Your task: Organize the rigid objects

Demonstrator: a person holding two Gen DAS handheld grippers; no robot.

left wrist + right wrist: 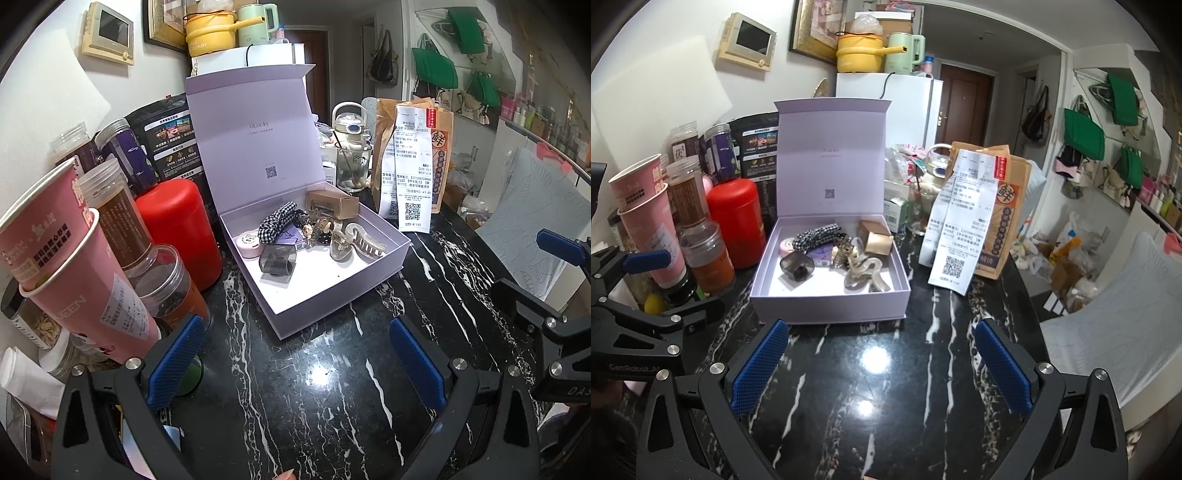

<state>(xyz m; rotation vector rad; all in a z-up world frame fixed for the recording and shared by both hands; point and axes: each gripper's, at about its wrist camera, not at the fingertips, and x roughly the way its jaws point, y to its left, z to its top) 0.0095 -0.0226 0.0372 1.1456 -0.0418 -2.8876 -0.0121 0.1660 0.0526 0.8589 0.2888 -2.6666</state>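
Hovering with jaws spread wide and empty, the left gripper [295, 360] and right gripper [882, 363] face the lavender box [831, 306] straight ahead of both fingertips; the right gripper's sit squarer to its near wall.

1. A lived-in home, seemingly a small flat: ahead of the claws stands a black marble table [886, 387] crowded with food jars and pink paper cups [646, 210].
2. Beyond it, a white fridge [908, 107] carries a yellow mini cooker [858, 53] and green kettle [905, 53].
3. Far right, green tote bags [1084, 134] hang on the wall; a brown entrance door [966, 107] stands behind.
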